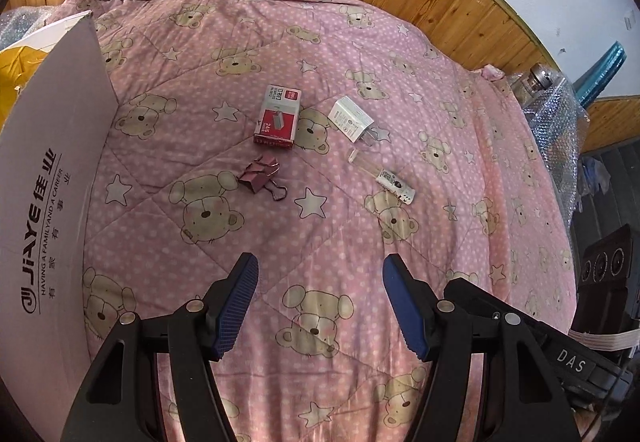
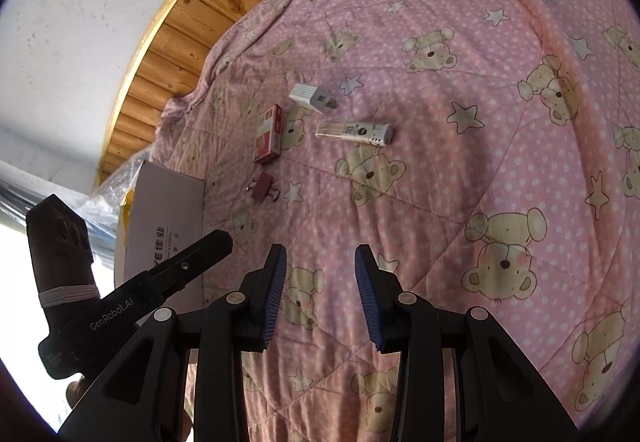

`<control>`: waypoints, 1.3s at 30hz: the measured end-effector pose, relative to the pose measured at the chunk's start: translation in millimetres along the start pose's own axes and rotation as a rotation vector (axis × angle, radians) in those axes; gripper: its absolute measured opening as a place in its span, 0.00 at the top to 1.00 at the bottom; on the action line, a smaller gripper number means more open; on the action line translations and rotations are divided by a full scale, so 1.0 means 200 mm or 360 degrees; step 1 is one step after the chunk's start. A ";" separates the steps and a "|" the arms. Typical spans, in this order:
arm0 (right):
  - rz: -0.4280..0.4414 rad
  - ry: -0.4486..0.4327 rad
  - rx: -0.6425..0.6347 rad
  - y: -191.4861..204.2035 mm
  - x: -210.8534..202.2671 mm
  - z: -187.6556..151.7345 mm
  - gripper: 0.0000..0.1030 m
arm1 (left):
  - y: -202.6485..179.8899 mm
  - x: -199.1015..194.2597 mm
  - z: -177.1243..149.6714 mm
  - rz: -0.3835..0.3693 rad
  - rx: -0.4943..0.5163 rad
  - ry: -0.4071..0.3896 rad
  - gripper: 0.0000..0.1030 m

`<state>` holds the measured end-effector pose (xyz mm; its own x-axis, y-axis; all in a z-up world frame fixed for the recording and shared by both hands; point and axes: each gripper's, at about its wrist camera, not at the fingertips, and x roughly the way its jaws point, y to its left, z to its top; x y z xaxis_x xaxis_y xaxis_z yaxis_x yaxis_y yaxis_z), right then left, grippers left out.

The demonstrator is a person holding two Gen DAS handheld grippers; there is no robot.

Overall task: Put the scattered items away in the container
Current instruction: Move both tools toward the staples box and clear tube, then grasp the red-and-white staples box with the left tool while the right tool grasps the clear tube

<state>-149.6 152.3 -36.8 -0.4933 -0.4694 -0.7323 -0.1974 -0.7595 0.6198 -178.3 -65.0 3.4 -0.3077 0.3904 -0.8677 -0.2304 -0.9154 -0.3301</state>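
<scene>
A: Scanning from the cardboard box [image 1: 52, 170] rightward across the quilt [image 1: 320, 242]: nothing is in it that I can see from here, and all four items lie well right of its wall. What worries you?

B: Closest to the box is the pink binder clip [image 1: 264, 180], with the red staple box [image 1: 278, 114] just beyond it. Further right sit the white charger plug [image 1: 352, 119] and the clear tube [image 1: 384, 172], almost touching. Grabbing one could nudge the other.

A: And the tube?

B: Round and smooth, I'd guess it rolls or squirts out of the pads. The soft quilt gives under pressure too, so fingers could pinch fabric with the clip's wire handles.

A: Gripper states?

B: The left hand-held gripper [image 1: 320, 306] hovers wide apart, empty, on the near side of the clip. The right hand-held gripper [image 2: 320, 294] is also spread, somewhat narrower, holding nothing, furthest from the box.
</scene>
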 end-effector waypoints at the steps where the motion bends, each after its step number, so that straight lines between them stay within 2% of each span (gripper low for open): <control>1: -0.0005 0.0003 0.0006 -0.01 0.01 0.02 0.62 | 0.00 0.02 0.01 0.0001 -0.0002 0.0007 0.36; 13: -0.0054 0.0054 0.0056 -0.12 0.20 0.20 0.62 | 0.09 0.25 0.14 0.0019 -0.0073 0.0078 0.36; 26: -0.0135 0.0022 0.0047 -0.20 0.33 0.46 0.62 | 0.16 0.42 0.37 0.0044 -0.0099 0.0046 0.36; 33: -0.0146 0.0021 -0.0041 -0.17 0.39 0.50 0.60 | 0.18 0.53 0.48 0.0083 -0.0071 0.0042 0.35; 39: -0.0171 0.0097 -0.0214 -0.07 0.43 0.47 0.59 | 0.15 0.57 0.52 0.0129 0.0005 0.0005 0.34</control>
<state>-268.1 165.7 -82.0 -0.4222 -0.4055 -0.8108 -0.1291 -0.8584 0.4965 -316.9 -37.4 -66.2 -0.3228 0.3149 -0.8925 -0.2079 -0.9436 -0.2577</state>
